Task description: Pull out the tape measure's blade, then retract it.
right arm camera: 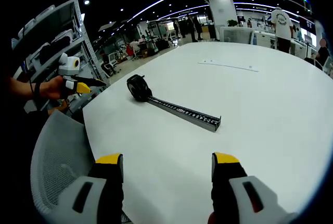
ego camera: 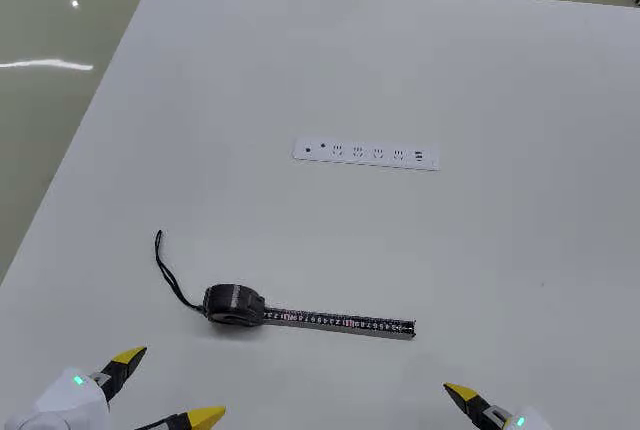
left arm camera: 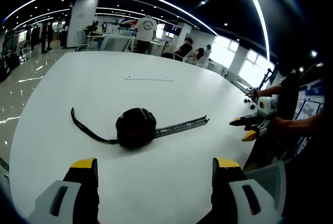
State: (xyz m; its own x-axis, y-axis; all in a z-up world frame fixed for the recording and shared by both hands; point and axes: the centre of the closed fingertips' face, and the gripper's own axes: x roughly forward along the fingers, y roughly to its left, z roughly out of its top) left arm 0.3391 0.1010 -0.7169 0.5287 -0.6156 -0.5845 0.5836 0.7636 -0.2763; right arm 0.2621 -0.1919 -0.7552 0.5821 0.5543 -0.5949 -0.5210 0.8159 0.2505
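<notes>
In the head view the tape measure (ego camera: 235,304) lies on the near part of the white table (ego camera: 450,70), closer to the left edge than the right, its blade (ego camera: 340,322) pulled out flat toward the right and its strap (ego camera: 165,268) trailing toward the table's left edge. A power strip (ego camera: 366,153) lies well beyond it, with bare tabletop between them and on toward the far edge; shiny floor (ego camera: 50,100) shows past the slanting left edge. The left gripper (ego camera: 168,387) hovers at the near edge, jaws apart, holding nothing; the right gripper (ego camera: 470,402) is at the bottom right, one yellow tip in sight, well apart from the blade's end. In the left gripper view the two yellow-tipped jaws stand wide apart above bare table, the tape measure's case ahead between them, and the right gripper held off the table's far side. In the right gripper view the jaws are likewise spread and empty, the blade's end nearest, and a grey mesh chair (right arm camera: 57,156) sits at the table edge.
</notes>
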